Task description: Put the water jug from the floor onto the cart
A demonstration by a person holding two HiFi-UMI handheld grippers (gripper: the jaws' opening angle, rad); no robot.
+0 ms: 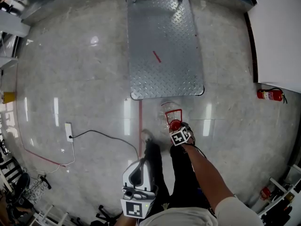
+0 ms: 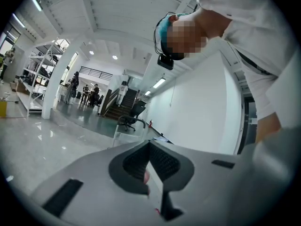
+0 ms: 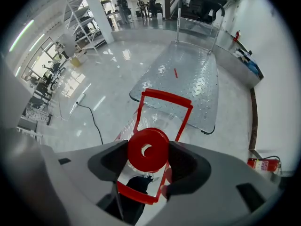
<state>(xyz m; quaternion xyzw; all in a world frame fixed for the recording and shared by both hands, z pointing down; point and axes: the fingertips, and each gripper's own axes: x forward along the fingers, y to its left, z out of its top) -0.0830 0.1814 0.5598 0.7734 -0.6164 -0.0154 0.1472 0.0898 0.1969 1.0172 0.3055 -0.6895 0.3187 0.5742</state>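
The water jug is clear plastic with a red cap and a red frame handle. It is on the floor just in front of the cart's near edge; whether it touches the floor I cannot tell. My right gripper is over the jug's top, its jaws shut on the neck either side of the cap. The cart is a low diamond-plate metal platform, bare but for a small red mark. My left gripper is held back by my body, shut and empty, and points up at the ceiling.
A red fire extinguisher lies by the white wall at the right. A power strip with a black cable lies on the floor at the left. A red tape line runs from the cart toward my legs.
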